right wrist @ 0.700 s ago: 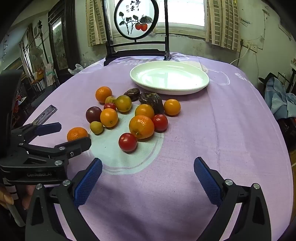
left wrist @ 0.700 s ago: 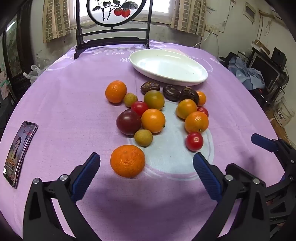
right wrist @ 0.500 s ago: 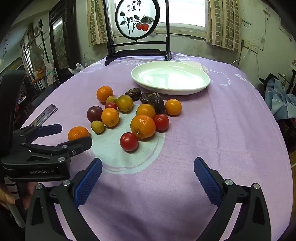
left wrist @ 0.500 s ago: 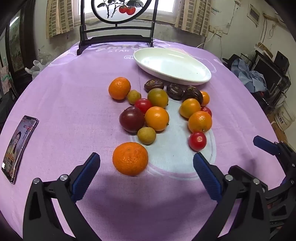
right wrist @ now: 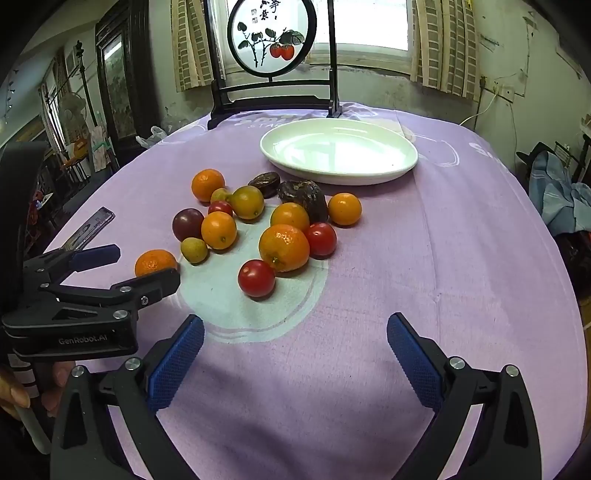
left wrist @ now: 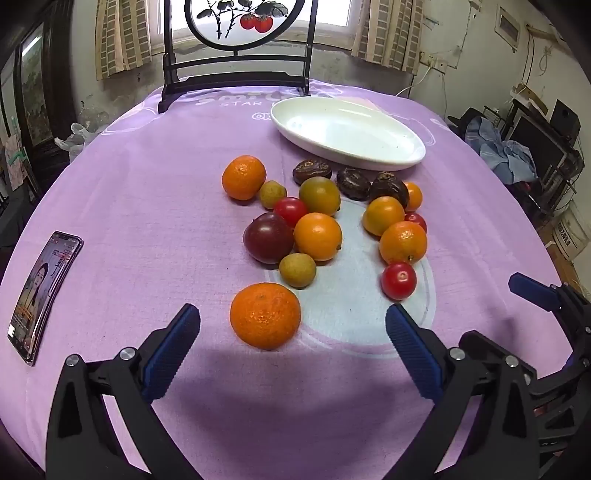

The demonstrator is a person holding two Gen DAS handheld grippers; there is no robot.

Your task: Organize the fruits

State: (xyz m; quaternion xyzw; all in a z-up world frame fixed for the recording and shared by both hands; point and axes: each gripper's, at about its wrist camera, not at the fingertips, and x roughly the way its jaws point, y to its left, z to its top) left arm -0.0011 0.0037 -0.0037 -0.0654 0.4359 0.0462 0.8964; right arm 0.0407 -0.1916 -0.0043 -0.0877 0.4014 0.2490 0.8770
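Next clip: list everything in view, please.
Plate: 1, white, empty, far side.
Mandarins: 2, orange, nearest and far-left.
Smaller orange fruits: 4, cluster centre-right.
Cherry tomatoes: 3, red, cluster.
Yellow-green fruits: 2, small, cluster left.
Green-orange fruit: 1, cluster rear.
Purple fruit: 1, dark, cluster left.
Wrinkled fruits: 3, brown, beside plate.
Phone: 1, lit, left edge.
Painted screen: 1, black stand, behind plate.
Left gripper: black, blue pads, open.
Right gripper: same, open.

Round table (left wrist: 129,206), purple cloth. On it: white plate (left wrist: 347,133) at far side, loose fruit cluster (left wrist: 317,236) mid-table, lone mandarin (left wrist: 265,315) nearer, phone (left wrist: 44,291) at left edge, framed screen (left wrist: 236,48) at back.
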